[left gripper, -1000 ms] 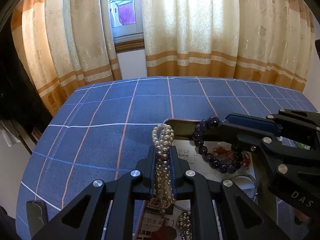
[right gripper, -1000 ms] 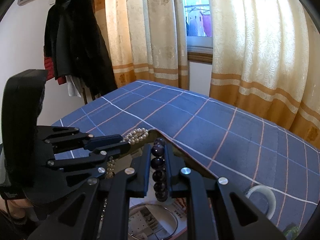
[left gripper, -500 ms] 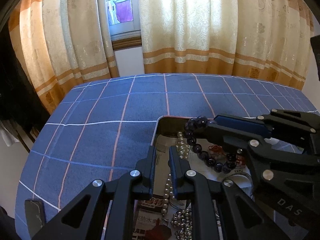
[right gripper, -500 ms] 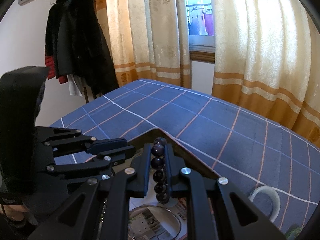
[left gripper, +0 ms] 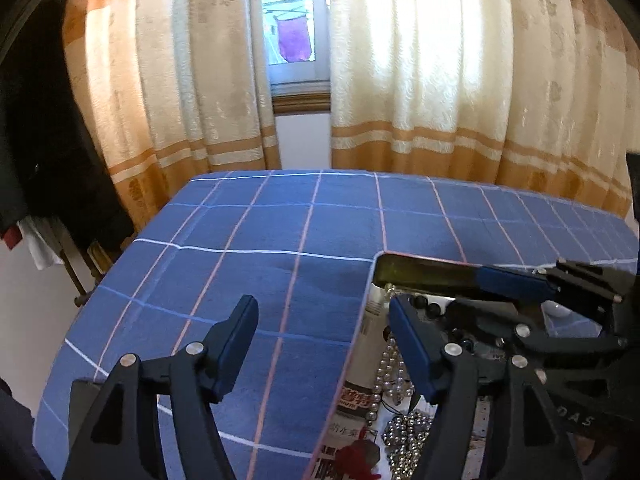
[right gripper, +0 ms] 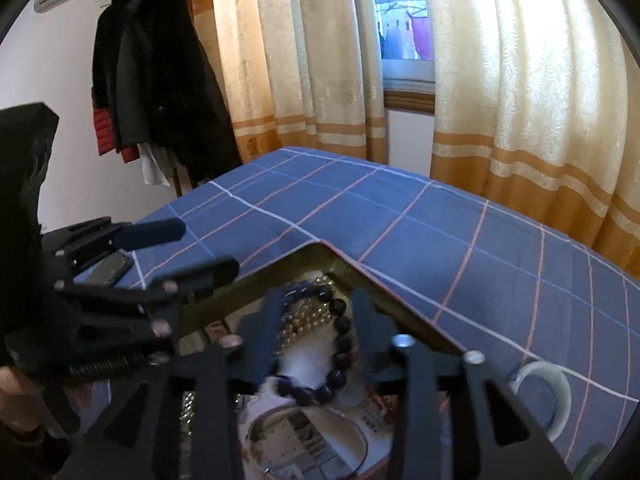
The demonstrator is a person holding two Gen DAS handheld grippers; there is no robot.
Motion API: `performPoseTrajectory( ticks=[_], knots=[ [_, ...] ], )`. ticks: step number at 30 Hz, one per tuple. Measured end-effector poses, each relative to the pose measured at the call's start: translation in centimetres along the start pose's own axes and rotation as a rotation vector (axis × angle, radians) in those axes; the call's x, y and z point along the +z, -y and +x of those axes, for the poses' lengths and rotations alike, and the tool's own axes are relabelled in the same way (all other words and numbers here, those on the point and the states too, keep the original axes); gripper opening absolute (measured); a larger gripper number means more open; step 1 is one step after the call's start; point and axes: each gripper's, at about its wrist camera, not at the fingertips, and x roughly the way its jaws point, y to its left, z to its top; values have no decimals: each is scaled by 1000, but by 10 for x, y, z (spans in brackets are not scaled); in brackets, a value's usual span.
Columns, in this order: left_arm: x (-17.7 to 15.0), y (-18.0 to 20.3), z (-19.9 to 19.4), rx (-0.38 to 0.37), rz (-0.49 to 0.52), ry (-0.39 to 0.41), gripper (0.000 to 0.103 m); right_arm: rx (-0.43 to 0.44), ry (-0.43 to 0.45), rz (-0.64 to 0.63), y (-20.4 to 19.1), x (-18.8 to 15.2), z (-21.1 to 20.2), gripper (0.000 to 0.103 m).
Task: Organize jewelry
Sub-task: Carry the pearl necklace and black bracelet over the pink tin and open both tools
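Both claws opening over the jewelry tin

On the blue checked desk [left gripper: 248, 280], the left claw [left gripper: 322, 344] stood wide and was opening, nothing between its fingers; the pearl necklace [left gripper: 386, 372] lay in the tin [right gripper: 280, 276]. The right claw [right gripper: 316, 320] was opening too, its fingers apart around the dark bead bracelet [right gripper: 340, 356], which lay in the tin touching the pearls. A white bangle [right gripper: 556, 392] rested just beside the tin.

Glossy pearl strand [left gripper: 387, 364] and polished dark bead bracelet [right gripper: 340, 344] are gleaming; matt woven checked cloth [left gripper: 280, 240] is covering the tabletop.
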Motion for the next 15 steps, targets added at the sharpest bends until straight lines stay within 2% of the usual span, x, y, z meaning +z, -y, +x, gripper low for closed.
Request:
performPoseTrajectory(
  ticks=[3, 5, 10, 15],
  knots=[
    [-3, -7, -8, 21, -34, 22, 69, -7, 10, 12, 2, 0, -9, 45],
    [-6, -12, -16, 26, -63, 39, 69, 0, 22, 27, 3, 0, -18, 52],
    [-10, -12, -29, -70, -112, 43, 69, -15, 66, 8, 1, -6, -58, 58],
    [-11, 10, -52, -115, -104, 89, 69, -107, 142, -19, 15, -25, -114, 76]
  ],
)
